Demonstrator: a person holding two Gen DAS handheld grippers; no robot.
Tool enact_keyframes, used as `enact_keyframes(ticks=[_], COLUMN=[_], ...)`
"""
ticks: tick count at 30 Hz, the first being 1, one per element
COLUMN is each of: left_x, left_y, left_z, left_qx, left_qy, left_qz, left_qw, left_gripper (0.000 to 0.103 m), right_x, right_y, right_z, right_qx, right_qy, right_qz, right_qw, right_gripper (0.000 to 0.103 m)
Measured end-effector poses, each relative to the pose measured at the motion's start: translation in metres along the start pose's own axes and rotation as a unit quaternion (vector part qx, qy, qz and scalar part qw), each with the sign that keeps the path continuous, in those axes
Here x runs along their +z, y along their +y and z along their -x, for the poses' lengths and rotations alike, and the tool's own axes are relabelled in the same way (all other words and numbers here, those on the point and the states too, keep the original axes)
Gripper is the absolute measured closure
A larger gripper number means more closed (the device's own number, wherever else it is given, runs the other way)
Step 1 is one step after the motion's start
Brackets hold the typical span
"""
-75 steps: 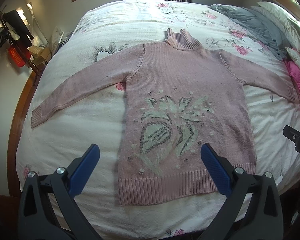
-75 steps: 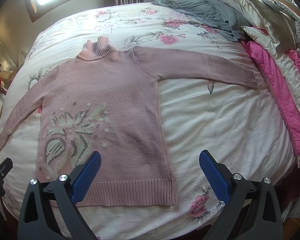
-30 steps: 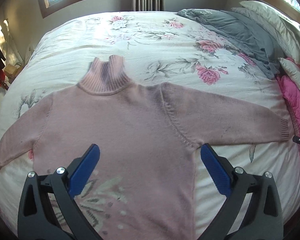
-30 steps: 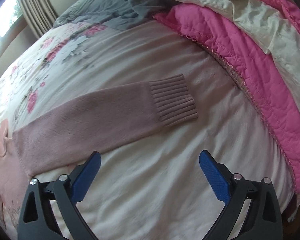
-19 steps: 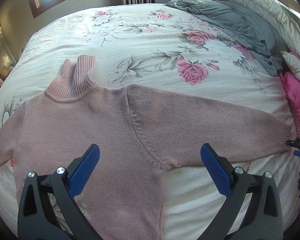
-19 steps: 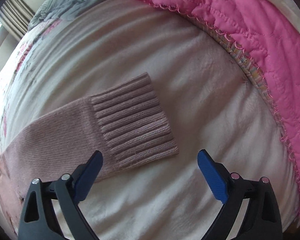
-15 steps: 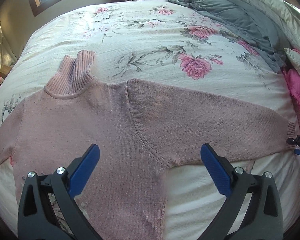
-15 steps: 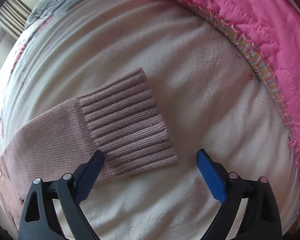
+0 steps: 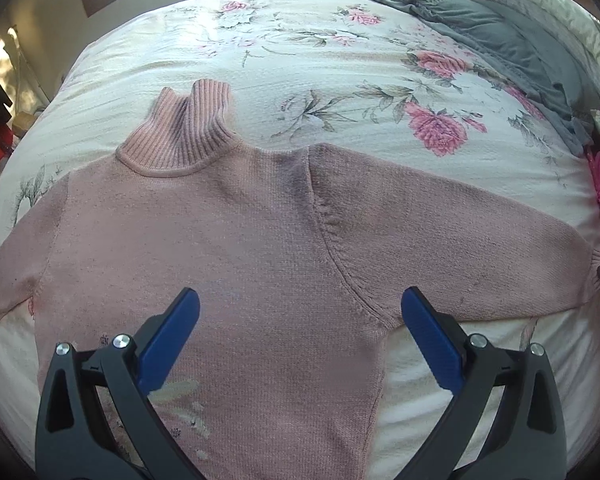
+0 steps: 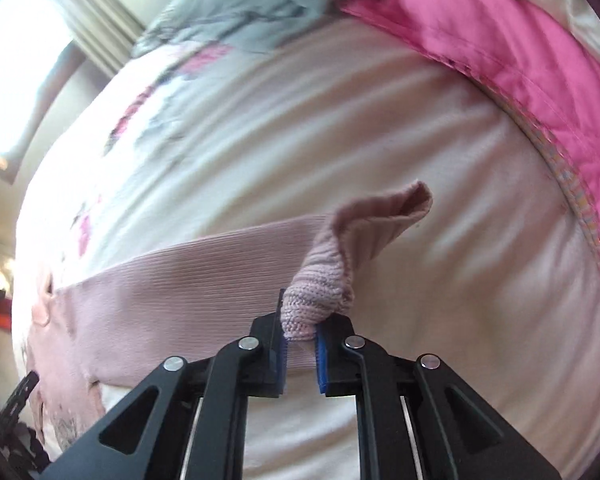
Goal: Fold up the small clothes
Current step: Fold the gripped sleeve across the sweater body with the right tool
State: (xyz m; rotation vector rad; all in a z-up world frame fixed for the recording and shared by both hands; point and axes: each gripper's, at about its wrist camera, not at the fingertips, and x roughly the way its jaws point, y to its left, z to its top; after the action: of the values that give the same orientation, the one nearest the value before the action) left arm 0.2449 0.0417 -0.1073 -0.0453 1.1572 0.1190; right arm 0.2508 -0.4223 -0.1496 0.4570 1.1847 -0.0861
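Pinching: my right gripper (image 10: 300,350) clamps the cuff (image 10: 320,300), lifted toward 12 o'clock.
Left gripper (image 9: 300,338): wide, above sweater (image 9: 240,260).

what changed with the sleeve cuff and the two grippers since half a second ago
The right hand-held gripper, open over the flat ribbed cuff before, has shut on it and lifted it off the bedspread, so it stands bunched. The left hand-held gripper is still open above the pink sweater, whose body still lies flat.
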Motion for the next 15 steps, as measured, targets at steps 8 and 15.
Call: enact_keyframes(ticks=[8,15], left_x=[0.005,0.010], left_y=[0.020,0.001], left_z=[-0.003,-0.006], left_qx=[-0.023,-0.063], left_qy=[0.015,0.030], left_qz=[0.021,0.002], left_qw=[0.9994,0.9976], left_gripper=[0.003,0.003], right_x=[-0.017,-0.055], right_y=[0.094,0.136], right_z=[-0.010,-0.031], right_qx=[0.056,0.071], right_qy=[0.025,0.070], right_qz=[0.100,0.146], right_qw=[0.993,0.984], right_gripper=[0.092,0.074])
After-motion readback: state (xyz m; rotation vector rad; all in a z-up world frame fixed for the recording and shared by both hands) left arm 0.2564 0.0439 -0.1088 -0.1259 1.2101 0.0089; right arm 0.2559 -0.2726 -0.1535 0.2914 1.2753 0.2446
